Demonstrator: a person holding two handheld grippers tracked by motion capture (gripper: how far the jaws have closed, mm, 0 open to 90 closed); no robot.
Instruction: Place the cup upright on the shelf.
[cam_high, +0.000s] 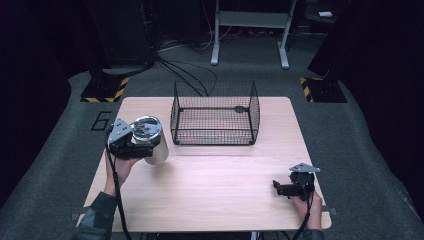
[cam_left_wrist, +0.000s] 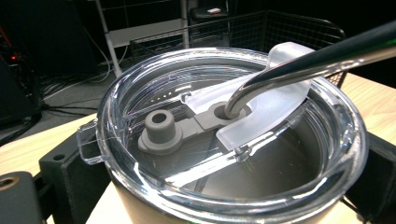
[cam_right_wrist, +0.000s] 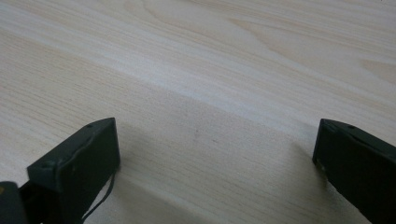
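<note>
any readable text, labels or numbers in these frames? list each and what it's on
"6": large dark numeral on the grey floor, left of the table, at.
Yellow-and-black hazard stripes, no words: on the stand bases on the floor.
Tumbler, its clear lid and the wire basket: no lettering visible.

Wooden table bearing wire basket

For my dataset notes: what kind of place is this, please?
Probably a lab or recording studio, not a home: dark walls, hazard-striped stand bases, loose floor cables, one bare wooden table.
</note>
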